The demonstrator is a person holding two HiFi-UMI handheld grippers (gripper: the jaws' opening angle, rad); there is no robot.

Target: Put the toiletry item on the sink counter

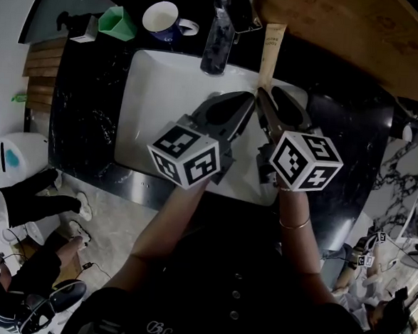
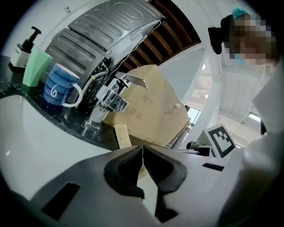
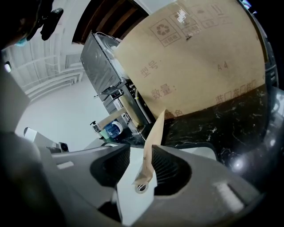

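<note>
Black marble counter (image 1: 91,119) rings a white sink (image 1: 149,101); the tan tube (image 1: 271,53) slants over its far rim, right of the faucet (image 1: 218,38). Left gripper (image 2: 142,148): jaws pressed together (nothing between). Right gripper (image 3: 141,148): jaws spread, the tube loose between them, cap end nearest.

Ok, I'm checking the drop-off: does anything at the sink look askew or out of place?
Yes: the tan tube isn't lying flat. It slants up toward the cardboard box, with its cap end between the open jaws of the right gripper.
</note>
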